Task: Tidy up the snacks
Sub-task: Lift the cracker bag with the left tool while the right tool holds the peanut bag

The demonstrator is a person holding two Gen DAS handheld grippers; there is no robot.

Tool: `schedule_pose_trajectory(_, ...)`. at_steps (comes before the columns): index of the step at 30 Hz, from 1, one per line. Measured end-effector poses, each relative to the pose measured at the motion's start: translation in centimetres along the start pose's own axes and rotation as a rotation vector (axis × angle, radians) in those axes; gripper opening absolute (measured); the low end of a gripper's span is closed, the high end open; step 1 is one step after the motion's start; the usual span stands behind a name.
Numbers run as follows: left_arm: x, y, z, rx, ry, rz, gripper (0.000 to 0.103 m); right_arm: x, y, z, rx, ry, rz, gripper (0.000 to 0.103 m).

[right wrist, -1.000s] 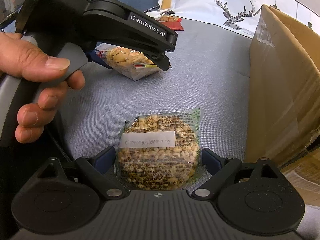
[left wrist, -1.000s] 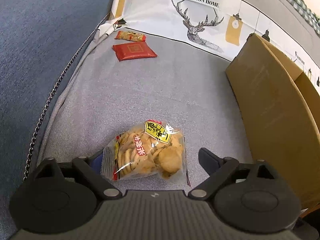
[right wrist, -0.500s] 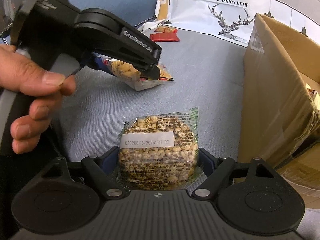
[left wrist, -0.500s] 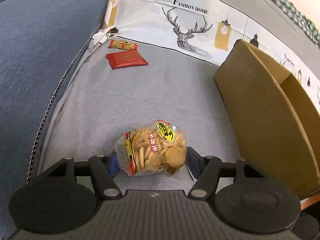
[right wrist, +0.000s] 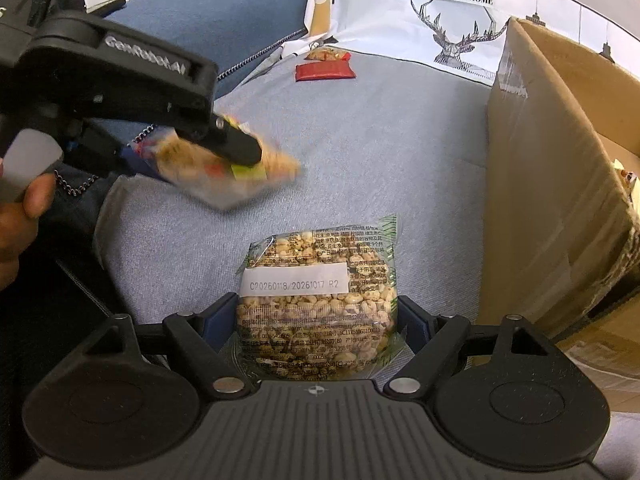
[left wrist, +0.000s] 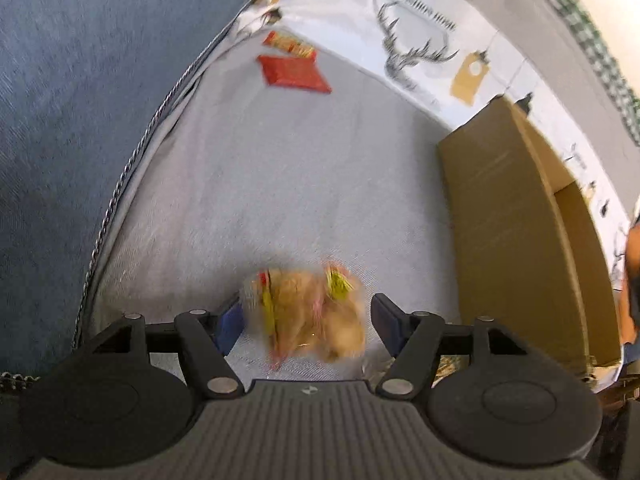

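Four snack packets are showing: the left claw [left wrist: 306, 320] is opening around a cracker bag [left wrist: 308, 316], the right claw [right wrist: 316, 322] is grasping a puffed-grain packet [right wrist: 320, 300], two red packets [right wrist: 325, 71] are lying beyond, beside one cardboard box [right wrist: 552, 184].

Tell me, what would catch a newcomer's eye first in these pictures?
Two snack bags, each between a handheld tool's fingers: a clear puffed-grain packet squeezed in the right gripper, and a blurred cracker bag in the opening left gripper. Beyond them, a red packet lies on the grey cushion, beside a tall cardboard box.
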State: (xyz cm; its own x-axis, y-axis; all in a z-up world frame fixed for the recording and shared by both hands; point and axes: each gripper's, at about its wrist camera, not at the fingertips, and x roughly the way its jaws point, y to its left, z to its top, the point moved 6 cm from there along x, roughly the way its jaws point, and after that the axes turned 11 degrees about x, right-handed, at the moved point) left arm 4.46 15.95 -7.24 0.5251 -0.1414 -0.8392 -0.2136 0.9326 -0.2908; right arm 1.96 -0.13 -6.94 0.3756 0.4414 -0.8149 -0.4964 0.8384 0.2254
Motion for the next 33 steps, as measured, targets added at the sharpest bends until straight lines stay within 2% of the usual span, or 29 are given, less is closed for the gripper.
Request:
schedule_pose_trajectory(1,0.2,0.1,0.0,-0.001,0.010,0.000,0.081,0.1,0.0,0.0,-0.002,0.006,-0.003,0.084)
schedule_pose_trajectory(6,0.9,-0.2,-0.3,0.031,0.039,-0.012,0.081,0.5,-0.1,0.0,-0.003,0.019,-0.024,0.084)
schedule_pose_trajectory(20,1.5,-1.1,-0.5,0.079,0.032,0.037,0.081,0.6,0.0,0.0,-0.002,0.024,-0.026,0.085)
schedule_pose_trajectory(33,1.4,-1.8,-0.7,0.123,0.016,0.050,0.069,0.5,0.0,-0.1,-0.002,0.024,-0.026,0.085)
